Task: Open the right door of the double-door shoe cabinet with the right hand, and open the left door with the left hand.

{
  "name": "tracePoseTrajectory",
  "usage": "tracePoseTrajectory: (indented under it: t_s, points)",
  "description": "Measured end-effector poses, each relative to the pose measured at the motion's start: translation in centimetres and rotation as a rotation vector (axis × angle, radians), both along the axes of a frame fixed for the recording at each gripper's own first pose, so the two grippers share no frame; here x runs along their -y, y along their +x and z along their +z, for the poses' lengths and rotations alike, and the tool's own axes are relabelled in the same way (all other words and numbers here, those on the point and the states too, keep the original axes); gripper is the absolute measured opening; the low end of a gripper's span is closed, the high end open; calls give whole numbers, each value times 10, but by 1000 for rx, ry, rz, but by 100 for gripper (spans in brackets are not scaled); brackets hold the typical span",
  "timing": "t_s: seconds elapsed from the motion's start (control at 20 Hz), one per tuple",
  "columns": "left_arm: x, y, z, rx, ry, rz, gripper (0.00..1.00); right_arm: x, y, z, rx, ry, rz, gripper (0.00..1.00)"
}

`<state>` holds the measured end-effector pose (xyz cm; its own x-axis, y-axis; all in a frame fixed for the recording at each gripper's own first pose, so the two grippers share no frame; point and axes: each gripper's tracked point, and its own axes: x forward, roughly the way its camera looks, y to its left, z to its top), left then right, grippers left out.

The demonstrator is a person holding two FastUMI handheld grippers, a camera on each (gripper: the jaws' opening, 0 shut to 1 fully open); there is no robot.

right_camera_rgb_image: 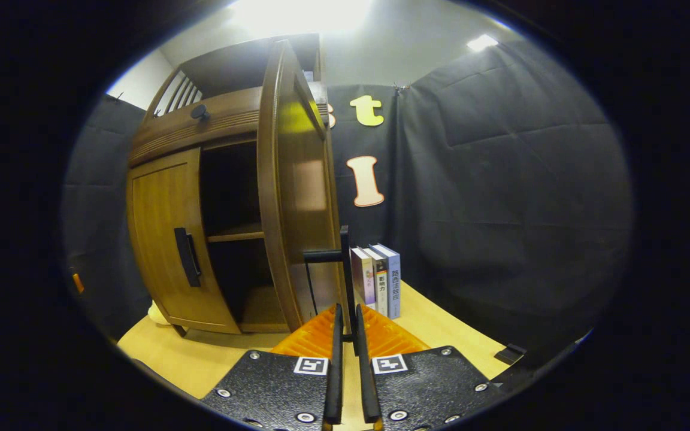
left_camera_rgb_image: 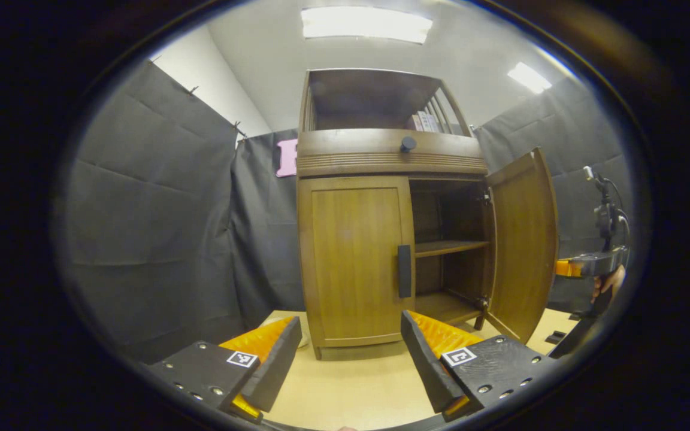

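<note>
Shoe cabinet point(left_camera_rgb_image: 393, 155): wooden double-door unit standing on the pale desk point(left_camera_rgb_image: 357, 389), with black cloth booth walls behind it; it sits straight ahead in the left gripper view and to the left in the right gripper view.
Right door point(left_camera_rgb_image: 524, 245): swung wide open on its hinges, showing a dark interior with a shelf point(left_camera_rgb_image: 450, 246) across the middle.
Right door handle point(right_camera_rgb_image: 345, 281): black bar on the door's outer face, just ahead of the right gripper's fingertips.
Left door point(left_camera_rgb_image: 354, 263): closed flat against the frame, its black vertical handle point(left_camera_rgb_image: 404, 271) near the inner edge.
Upper cabinet: a drawer front with a round dark knob point(left_camera_rgb_image: 408, 143), and an open top compartment above it with slatted sides.
Left gripper point(left_camera_rgb_image: 351, 353): fingers spread wide apart with nothing between them, low over the desk and well short of the left door.
Right gripper point(right_camera_rgb_image: 348, 335): fingers drawn nearly together, a thin gap left between them; the lower end of the handle bar sits at the tips, but I cannot tell whether both fingers press on it.
Right gripper seen from the left gripper view point(left_camera_rgb_image: 587, 266): just beyond the open door's outer edge, held by a hand point(left_camera_rgb_image: 608, 284).
Books point(right_camera_rgb_image: 378, 281): a few stand upright on the desk beside the open door.
</note>
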<state>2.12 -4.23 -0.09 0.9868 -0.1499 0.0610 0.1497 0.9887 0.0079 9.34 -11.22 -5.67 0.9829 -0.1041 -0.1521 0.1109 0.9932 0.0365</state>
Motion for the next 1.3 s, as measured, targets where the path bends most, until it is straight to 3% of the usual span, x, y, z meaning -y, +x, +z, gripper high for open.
tracePoseTrajectory:
  t_s: [0.2, 0.25, 0.3, 0.35, 0.45, 0.5, 0.55, 0.6, 0.65, 0.85, 0.9, 1.05, 1.1, 1.2, 1.25, 1.3]
  points:
    - [12, 16, 1, 18, 4, -30, 95, 25, -10, 4, 3, -3, -60, 11]
    - [18, 27, 5, 28, 0, -36, 95, 33, -14, 5, 8, -6, -79, 3]
    - [29, 41, 5, 36, -2, -43, 100, 42, -19, 6, 15, -16, -101, 11]
    - [37, 52, 3, 41, 0, -48, 100, 50, -23, 7, 19, -28, -122, 11]
    - [54, 70, -2, 42, 5, -62, 100, 54, -32, 12, 28, -24, -110, 13]
    - [62, 78, -4, 40, 5, -71, 95, 56, -36, 12, 30, -31, -114, 16]
    - [69, 86, -5, 39, 5, -79, 89, 59, -40, 14, 32, -46, -117, 10]
    - [76, 94, -4, 39, 2, -86, 89, 60, -46, 16, 36, -56, -115, 17]
    - [84, 101, -3, 39, -2, -93, 95, 59, -48, 19, 41, -61, -102, 14]
    - [112, 134, 8, 55, -5, -111, 95, 38, -68, 30, 76, -51, -61, 79]
    - [118, 144, 9, 56, -2, -115, 100, 34, -72, 31, 85, -56, -53, 95]
    - [131, 172, 10, 54, -4, -111, 100, 22, -75, 30, 91, -90, -22, 95]
    - [135, 181, 9, 52, -7, -110, 95, 18, -76, 30, 89, -94, -7, 94]
    - [138, 199, 9, 48, -10, -101, 100, 11, -77, 25, 81, -93, 8, 94]
    - [139, 207, 7, 42, -12, -95, 95, 11, -78, 22, 74, -89, 9, 95]
    - [140, 215, 6, 34, -14, -92, 100, 10, -77, 19, 68, -83, 8, 95]
